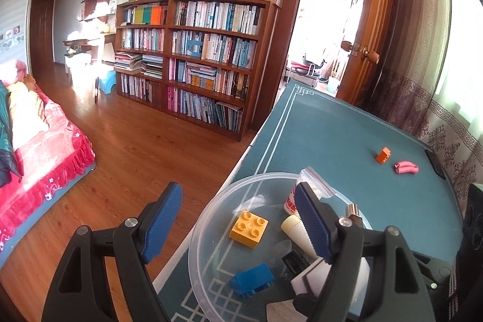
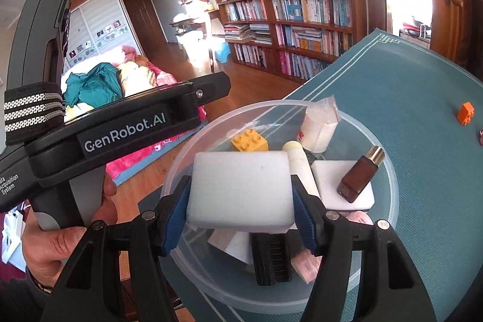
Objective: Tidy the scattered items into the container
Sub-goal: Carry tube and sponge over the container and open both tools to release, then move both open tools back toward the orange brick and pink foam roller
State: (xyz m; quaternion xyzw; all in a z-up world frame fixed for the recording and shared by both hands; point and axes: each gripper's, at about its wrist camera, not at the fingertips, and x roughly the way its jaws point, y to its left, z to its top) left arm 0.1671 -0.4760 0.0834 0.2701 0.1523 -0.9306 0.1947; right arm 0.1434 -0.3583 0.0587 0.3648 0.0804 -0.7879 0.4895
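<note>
1. Right gripper (image 2: 240, 224): clamped on a white foam block (image 2: 241, 189), one blue pad on each short side, long axis running across between the fingers.
2. Block held directly above the clear round container (image 2: 389, 171), inside its rim line; straight down is the only direction left for it, by the look of things.
3. Already in the container: yellow brick (image 2: 250, 141), a second white block (image 2: 326, 180) with a brown bottle (image 2: 360, 174) lying on it, cream tube (image 2: 299, 162), bagged cotton pads (image 2: 320, 125), black comb (image 2: 271, 258).
4. Left gripper (image 1: 238, 227): spread wide and empty, hovering at the container's near edge, one finger over the floor side, the other over the bowl.
5. Remaining loose on the green mat (image 1: 332, 135): orange brick (image 1: 383, 155) and pink item (image 1: 407, 168), close together, well beyond the container toward the curtain side.
6. Probably nearer the right hand than the left, judging from the layout.
</note>
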